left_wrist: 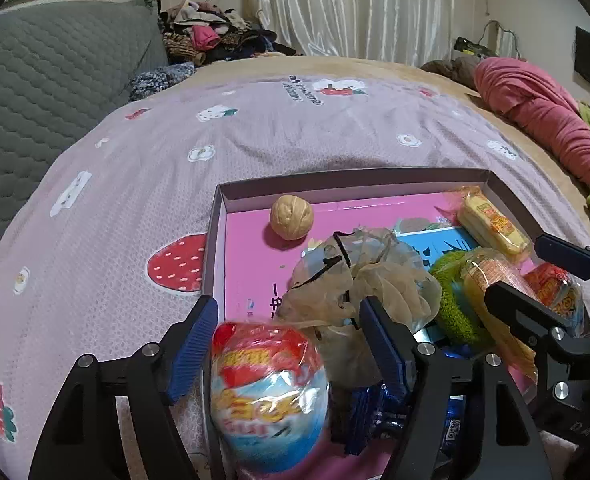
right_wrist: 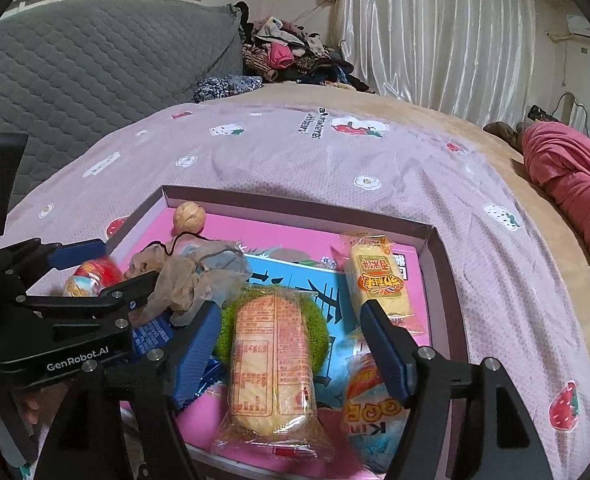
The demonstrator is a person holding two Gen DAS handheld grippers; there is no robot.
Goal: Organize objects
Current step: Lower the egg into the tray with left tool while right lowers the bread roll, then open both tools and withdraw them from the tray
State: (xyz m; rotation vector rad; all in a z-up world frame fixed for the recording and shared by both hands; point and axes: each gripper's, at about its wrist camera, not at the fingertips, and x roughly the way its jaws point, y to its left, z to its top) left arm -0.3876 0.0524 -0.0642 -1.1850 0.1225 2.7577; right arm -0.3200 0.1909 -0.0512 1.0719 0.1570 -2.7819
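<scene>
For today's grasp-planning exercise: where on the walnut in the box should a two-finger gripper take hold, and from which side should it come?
Grip the walnut across its widest middle, coming from above. It sits alone on the pink floor of the box, close to the far wall and far-left corner, so a sideways approach looks cramped. Being round and hard, it may roll; centre the open left gripper over it before closing.

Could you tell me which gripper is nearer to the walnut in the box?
Left. The left gripper sits over the box's near left corner, on the walnut's side; the right gripper straddles a wrapped cake further right.

blue packet (left_wrist: 369, 414) half-hidden under tongs, snack bag (right_wrist: 369, 404) edge-cropped — print unreadable
</scene>
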